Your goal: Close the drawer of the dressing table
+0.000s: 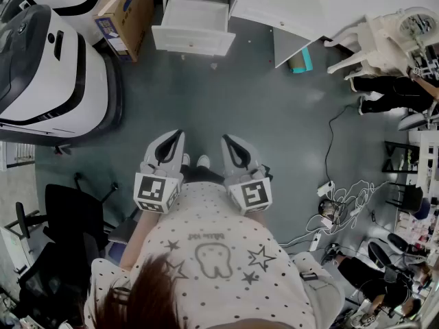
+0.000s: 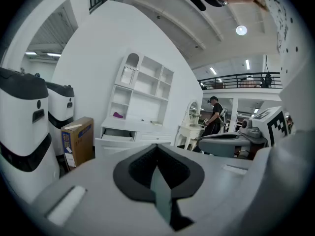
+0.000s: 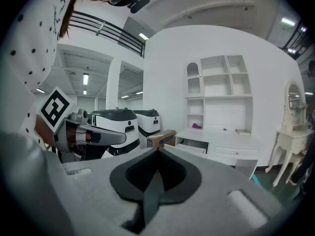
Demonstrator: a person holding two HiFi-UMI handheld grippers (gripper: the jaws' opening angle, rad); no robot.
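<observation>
The white dressing table (image 1: pixel 274 5) stands at the far side of the floor, and its left drawer (image 1: pixel 194 25) is pulled out. The left gripper view shows that drawer (image 2: pixel 114 136) a good way ahead, and in the right gripper view the drawer (image 3: pixel 193 145) sits below the table's shelves. I hold both grippers close to my body, side by side, pointing toward the table and well short of it. My left gripper (image 1: pixel 177 137) (image 2: pixel 157 149) is shut with nothing in it. The jaws of my right gripper (image 1: pixel 226 141) (image 3: pixel 157 154) also meet, holding nothing.
A cardboard box (image 1: pixel 127 12) leans left of the drawer, beside large white machines (image 1: pixel 48 67). A black office chair (image 1: pixel 62 232) is at my left. Loose cables (image 1: pixel 336 204) lie on the floor at right. A white vanity stand (image 1: pixel 384 40) and another person (image 1: pixel 384 88) are at far right.
</observation>
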